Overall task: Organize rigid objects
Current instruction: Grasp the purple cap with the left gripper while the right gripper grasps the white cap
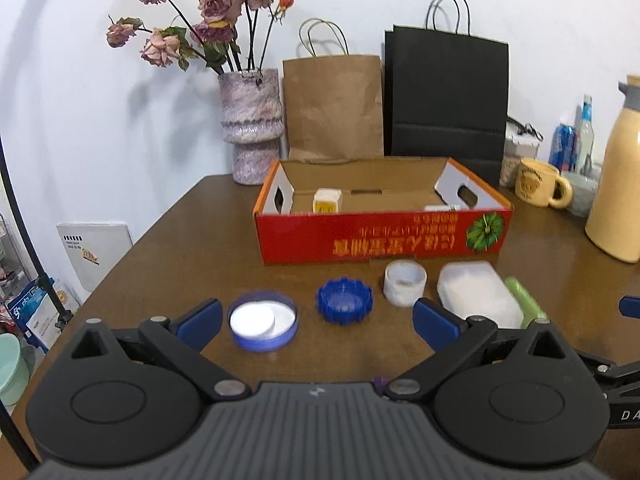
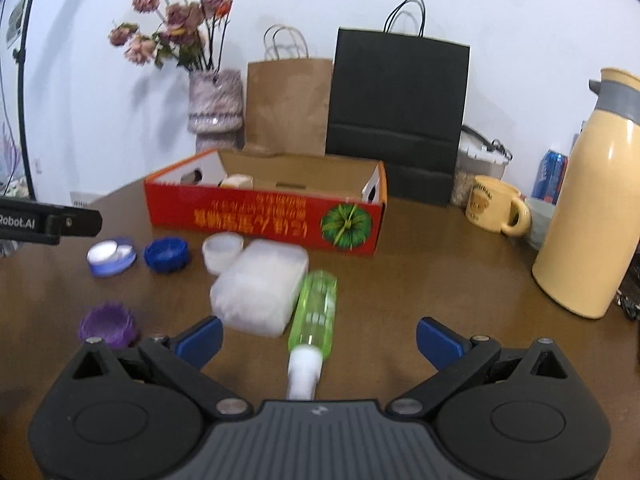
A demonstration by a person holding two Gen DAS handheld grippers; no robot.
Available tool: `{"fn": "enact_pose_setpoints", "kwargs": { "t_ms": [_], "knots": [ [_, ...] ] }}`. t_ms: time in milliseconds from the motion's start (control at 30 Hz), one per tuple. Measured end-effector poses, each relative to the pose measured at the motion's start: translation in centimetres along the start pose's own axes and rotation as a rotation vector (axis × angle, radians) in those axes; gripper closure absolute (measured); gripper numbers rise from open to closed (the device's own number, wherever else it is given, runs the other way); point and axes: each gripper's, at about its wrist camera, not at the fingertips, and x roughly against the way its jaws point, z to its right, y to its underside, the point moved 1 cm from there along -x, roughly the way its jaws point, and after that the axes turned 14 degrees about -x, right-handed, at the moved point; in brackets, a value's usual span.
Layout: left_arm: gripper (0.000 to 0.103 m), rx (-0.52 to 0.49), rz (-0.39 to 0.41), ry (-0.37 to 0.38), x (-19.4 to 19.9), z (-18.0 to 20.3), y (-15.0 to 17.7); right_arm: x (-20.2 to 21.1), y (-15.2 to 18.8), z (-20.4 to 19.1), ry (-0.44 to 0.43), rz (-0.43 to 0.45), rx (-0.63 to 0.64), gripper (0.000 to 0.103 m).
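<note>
Two grippers, left gripper and right gripper, jaws apart, holding nothing. Before red cardboard box on counter: blue cap, white cup, green spray bottle.

On the table, 3 lids lie before the box, bags behind it.

We are seeing a glossy translucent green plastic bottle between the right jaws, on a smooth brown wood-look table, before a printed cardboard box.
</note>
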Motion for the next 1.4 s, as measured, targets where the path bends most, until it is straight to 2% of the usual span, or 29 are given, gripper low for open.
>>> {"fn": "enact_pose_setpoints", "kwargs": {
  "t_ms": [300,433,533,567,633,667,700,1400],
  "knots": [
    [0.0,-0.014,-0.032,0.031,0.8,0.7,2.9,-0.1,3.0,0.6,0.018,-0.082,0.017,0.001],
    [0.0,-0.021,-0.045,0.041,0.9,1.0,3.5,-0.2,3.4,0.6,0.002,-0.103,0.008,0.008],
    [0.0,-0.022,-0.051,0.043,0.9,1.2,3.9,-0.4,3.7,0.6,-0.008,-0.12,0.005,0.022],
    [0.0,-0.022,-0.054,0.043,0.8,1.2,3.9,-0.5,3.8,0.6,-0.013,-0.127,0.002,0.031],
    [0.0,-0.027,-0.06,0.044,0.7,1.3,4.0,-0.4,3.8,0.6,-0.037,-0.128,-0.012,0.04],
    [0.0,-0.03,-0.061,0.043,0.7,1.4,4.1,-0.3,3.8,0.6,-0.047,-0.126,-0.015,0.055],
    [0.0,-0.032,-0.062,0.043,0.7,1.5,4.2,-0.2,3.8,0.7,-0.055,-0.126,-0.023,0.063],
    [0.0,-0.052,-0.118,0.067,-1.4,2.8,4.7,1.2,2.7,0.3,-0.064,-0.016,-0.034,0.063]
  ]
}}
